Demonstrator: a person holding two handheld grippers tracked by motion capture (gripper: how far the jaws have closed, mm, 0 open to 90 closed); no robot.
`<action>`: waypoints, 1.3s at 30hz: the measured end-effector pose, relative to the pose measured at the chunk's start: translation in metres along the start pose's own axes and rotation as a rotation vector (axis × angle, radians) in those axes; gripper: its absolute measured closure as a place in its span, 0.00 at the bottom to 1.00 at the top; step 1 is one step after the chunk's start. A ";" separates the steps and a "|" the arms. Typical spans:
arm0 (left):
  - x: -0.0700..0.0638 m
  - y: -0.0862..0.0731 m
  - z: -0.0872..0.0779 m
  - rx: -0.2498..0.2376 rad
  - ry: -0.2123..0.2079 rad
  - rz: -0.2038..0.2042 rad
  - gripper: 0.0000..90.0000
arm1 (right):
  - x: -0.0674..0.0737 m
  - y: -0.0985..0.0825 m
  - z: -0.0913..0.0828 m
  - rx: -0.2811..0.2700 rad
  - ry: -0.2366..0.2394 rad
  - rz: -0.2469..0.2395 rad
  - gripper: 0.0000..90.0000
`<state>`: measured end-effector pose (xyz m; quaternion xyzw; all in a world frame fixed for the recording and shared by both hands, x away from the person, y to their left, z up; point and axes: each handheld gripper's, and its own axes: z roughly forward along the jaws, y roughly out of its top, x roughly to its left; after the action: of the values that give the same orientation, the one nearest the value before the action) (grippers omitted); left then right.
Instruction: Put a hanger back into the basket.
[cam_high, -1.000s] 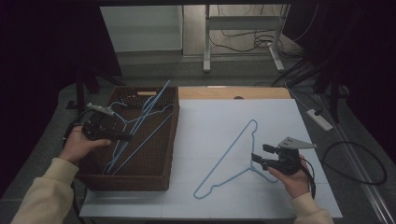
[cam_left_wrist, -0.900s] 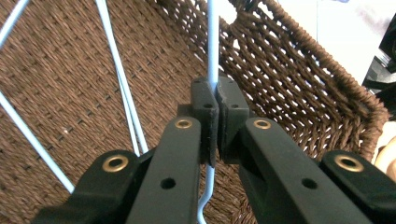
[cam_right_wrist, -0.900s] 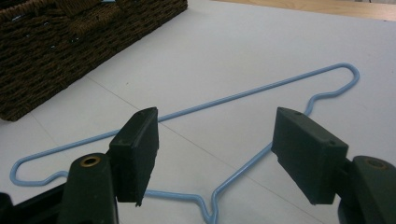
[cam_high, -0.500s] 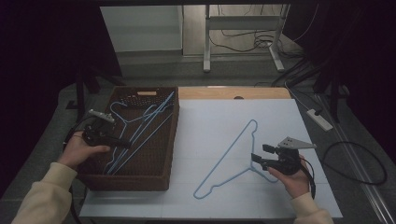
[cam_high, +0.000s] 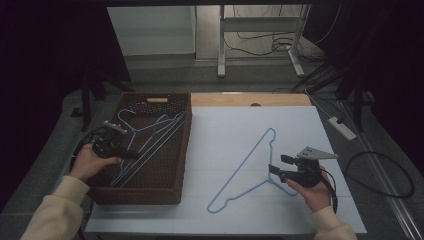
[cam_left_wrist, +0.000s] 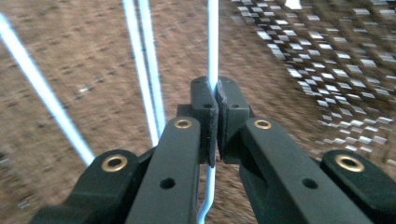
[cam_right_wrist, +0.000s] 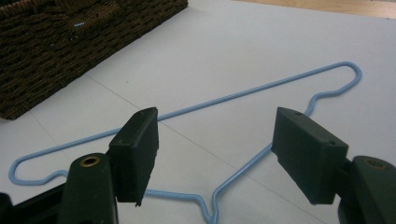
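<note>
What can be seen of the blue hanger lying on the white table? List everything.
The hanger is a thin light-blue one, wire or slim plastic by its look, bent into a triangle with a notch near each shoulder end. It lies flat on the white table, right of the basket, running diagonally. Its neck points toward the right gripper, whose open jaws stand on either side of the neck in the right gripper view without pressing it. The hook itself is hidden.
</note>
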<state>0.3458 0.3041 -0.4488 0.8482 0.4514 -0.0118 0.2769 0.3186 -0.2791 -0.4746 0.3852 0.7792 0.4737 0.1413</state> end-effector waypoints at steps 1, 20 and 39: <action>0.000 0.000 0.000 0.000 0.000 0.000 0.97 | 0.000 0.000 0.000 0.000 0.000 0.000 0.36; -0.004 -0.002 -0.012 -0.164 0.349 -0.097 0.48 | -0.001 0.000 -0.001 0.003 -0.006 -0.002 0.36; -0.084 -0.012 -0.027 -0.423 0.186 0.110 0.39 | -0.002 0.000 -0.003 0.001 -0.011 -0.004 0.36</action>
<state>0.2806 0.2584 -0.4086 0.7919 0.4207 0.1764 0.4059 0.3181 -0.2821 -0.4734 0.3862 0.7795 0.4709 0.1462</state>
